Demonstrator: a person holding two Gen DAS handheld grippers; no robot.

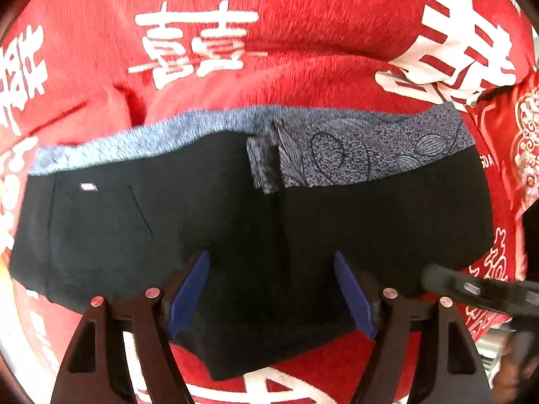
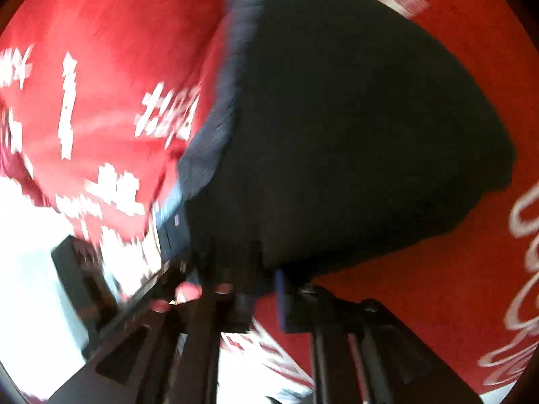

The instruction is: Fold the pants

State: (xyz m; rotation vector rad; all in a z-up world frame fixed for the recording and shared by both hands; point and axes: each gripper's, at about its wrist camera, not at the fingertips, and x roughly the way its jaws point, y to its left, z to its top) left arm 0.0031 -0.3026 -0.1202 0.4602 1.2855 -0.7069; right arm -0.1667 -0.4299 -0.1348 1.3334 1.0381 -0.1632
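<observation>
The surface is a red blanket [image 1: 303, 10] printed with white characters; bright, blurred room shows past its edge, low beside the right gripper. One pair of black pants [image 1: 202, 222], folded, grey waistband [image 1: 337, 141] at the far edge. Two grippers. Left gripper [image 1: 271, 294]: blue pads [image 1: 188, 293] spread, hovering over the near edge of the pants, nothing pinched. Right gripper [image 2: 259, 286]: its view is blurred, the pants [image 2: 353, 118] lie just ahead, grip cannot be told. Bare blanket lies open beyond the waistband.
</observation>
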